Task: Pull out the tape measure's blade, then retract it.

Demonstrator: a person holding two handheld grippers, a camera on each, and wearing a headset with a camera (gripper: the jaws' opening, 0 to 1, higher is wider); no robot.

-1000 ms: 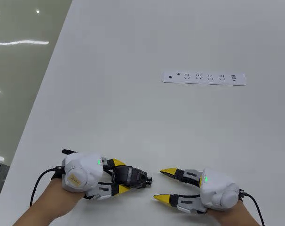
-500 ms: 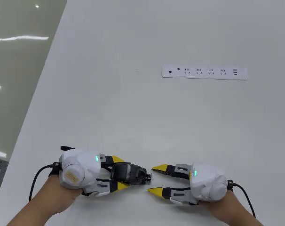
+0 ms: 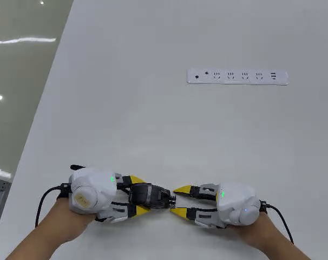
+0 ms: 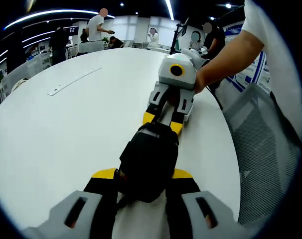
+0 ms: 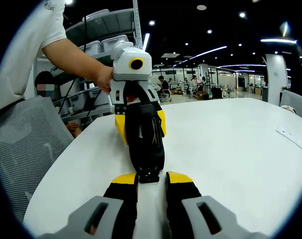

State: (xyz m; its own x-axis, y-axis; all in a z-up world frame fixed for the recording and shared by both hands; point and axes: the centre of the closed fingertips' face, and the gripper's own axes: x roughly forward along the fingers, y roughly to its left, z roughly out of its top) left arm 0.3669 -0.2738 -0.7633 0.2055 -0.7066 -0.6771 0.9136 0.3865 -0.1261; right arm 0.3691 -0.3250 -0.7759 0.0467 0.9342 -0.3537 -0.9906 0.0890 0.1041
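Left gripper (image 3: pixel 138 194) is clamping the tape measure (image 3: pixel 152 196) across its black body, yellow tips pressing on both sides, jaws pinching it firmly. Case is lying low on the white table (image 3: pixel 153 119) near the person's edge, nose pointing toward the right gripper (image 3: pixel 176 200). Right gripper is facing it head-on, jaws spread a little, yellow tips sitting either side of the case's front end. In the right gripper view the small tab at the nose is sitting between the two tips with narrow gaps showing; can't tell whether either tip is actually touching it. No blade length is showing outside the case. In the left gripper view the right gripper's tips are flanking the far end of the case, in line with it. Both grippers are being held by hand, black cables trailing back from each. White power strip (image 3: pixel 237 76) is lying flat farther up the table, well apart from both grippers.
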